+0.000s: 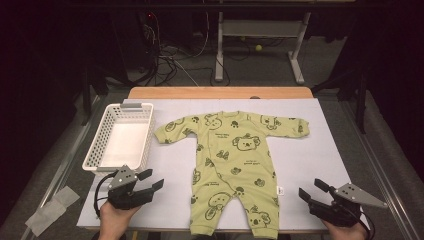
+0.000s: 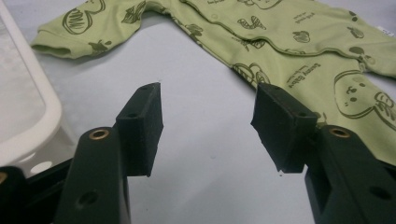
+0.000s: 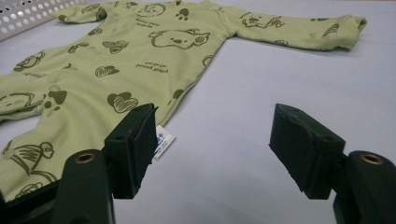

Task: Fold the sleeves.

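Your left hand-held gripper (image 1: pixel 153 180) and right hand-held gripper (image 1: pixel 311 190) both stand spread and empty, flanking the green romper (image 1: pixel 232 165) flat on the tabletop (image 1: pixel 310 150).

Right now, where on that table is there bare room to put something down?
Bare mat lies right of the romper, and a strip between romper and basket. The basket's inside is bare too. The middle is covered by the romper.

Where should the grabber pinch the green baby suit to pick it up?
Probably at a thin edge, since the baby suit lies flat and spread out on the white mat. The right tool, open, sits beside the leg with the small white tag; coming in low from that side, it could pinch that hem. The left tool, also open, could take the other leg's edge.
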A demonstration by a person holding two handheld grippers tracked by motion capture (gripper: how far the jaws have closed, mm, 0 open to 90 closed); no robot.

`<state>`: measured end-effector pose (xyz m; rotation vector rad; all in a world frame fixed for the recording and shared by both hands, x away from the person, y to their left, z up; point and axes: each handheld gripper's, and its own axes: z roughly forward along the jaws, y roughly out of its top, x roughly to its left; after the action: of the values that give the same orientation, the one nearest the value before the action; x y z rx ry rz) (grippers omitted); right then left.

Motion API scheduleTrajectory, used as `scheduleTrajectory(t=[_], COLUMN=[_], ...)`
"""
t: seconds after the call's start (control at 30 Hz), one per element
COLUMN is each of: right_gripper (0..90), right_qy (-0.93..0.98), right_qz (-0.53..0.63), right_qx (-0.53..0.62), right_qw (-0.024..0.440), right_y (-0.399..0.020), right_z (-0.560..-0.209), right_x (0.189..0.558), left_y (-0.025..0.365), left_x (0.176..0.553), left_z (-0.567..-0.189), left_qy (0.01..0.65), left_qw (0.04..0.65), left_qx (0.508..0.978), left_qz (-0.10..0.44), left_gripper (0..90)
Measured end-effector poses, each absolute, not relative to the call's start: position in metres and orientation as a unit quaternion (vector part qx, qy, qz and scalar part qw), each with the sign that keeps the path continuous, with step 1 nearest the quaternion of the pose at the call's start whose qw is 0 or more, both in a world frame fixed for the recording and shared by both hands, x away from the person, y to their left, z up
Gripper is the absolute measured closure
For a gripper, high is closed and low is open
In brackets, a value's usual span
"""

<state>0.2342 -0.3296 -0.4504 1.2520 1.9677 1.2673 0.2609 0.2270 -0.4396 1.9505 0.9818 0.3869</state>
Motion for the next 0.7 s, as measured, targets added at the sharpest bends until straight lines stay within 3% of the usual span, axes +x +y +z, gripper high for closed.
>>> scheduleTrajectory(t=[0.7], right_gripper=[32.6], right_qy=[0.725], right_qz=[0.466], right_qx=[0.448], right_qw=[0.239], right_y=[-0.330], right_z=[-0.451], right_x=[0.233], left_y=[0.190], left_x=[0.286], left_z=[-0.421], left_qy=[0.381], left_qw=[0.432], left_qx=[0.803], left_qz=[0.154], left_gripper=[40.3])
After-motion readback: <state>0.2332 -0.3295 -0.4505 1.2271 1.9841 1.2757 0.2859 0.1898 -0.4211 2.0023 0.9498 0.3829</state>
